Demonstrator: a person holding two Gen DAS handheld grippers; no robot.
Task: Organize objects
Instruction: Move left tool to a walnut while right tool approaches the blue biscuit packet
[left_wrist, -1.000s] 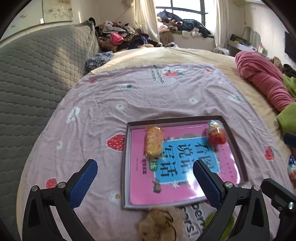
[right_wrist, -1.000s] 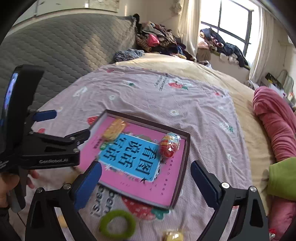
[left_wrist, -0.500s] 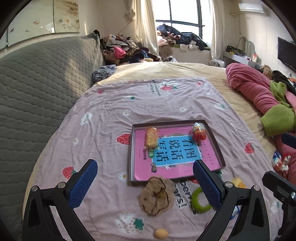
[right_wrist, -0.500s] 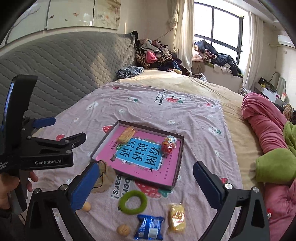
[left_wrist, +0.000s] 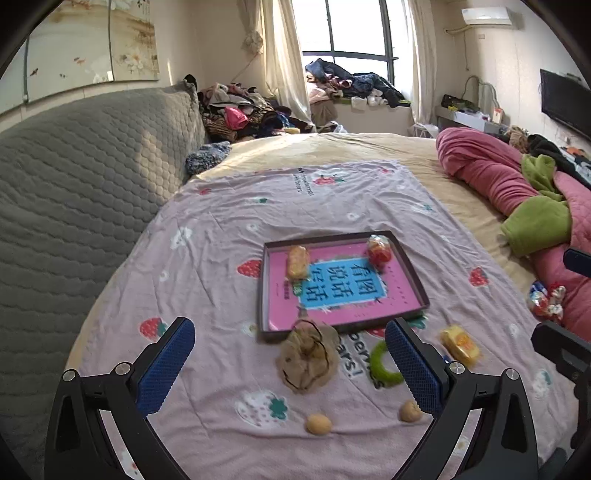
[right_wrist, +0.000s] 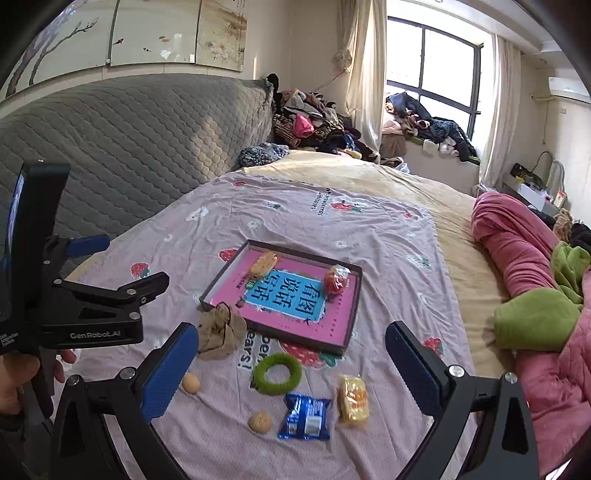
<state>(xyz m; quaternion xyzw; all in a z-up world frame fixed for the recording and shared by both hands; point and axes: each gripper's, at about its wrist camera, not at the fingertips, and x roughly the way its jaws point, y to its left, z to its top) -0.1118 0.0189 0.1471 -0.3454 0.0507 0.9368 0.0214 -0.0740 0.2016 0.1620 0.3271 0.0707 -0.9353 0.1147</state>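
Both tongs up over the near end of the bed (right_wrist: 424, 177), angled down. Left tongs (left_wrist: 290, 363) spread wide, nothing between the pads. Right tongs (right_wrist: 291, 363) likewise wide apart and holding nothing.

Tray (right_wrist: 352, 310) sits mid-sheet (right_wrist: 295, 221), a pink book (right_wrist: 336, 317) flat inside it. On the book: a yellow snack (right_wrist: 264, 263) at the far left corner, a red snack (right_wrist: 335, 280) at the far right.

Outside the tray, on the sheet:
- beige scrunchie (right_wrist: 220, 331), touching the tray's near left corner
- green ring (right_wrist: 277, 373), just beside the near edge
- yellow packet (right_wrist: 354, 398), right of the ring
- blue packet (right_wrist: 306, 416), nearer than the ring
- two walnuts (right_wrist: 191, 383) (right_wrist: 259, 421), well apart, closest to the cameras

In the left wrist view, a red-and-white item (left_wrist: 546, 301) lies far right against the pink quilt (left_wrist: 480, 173); too blurred to identify.

A hand (right_wrist: 18, 376) grips the left tool's handle.
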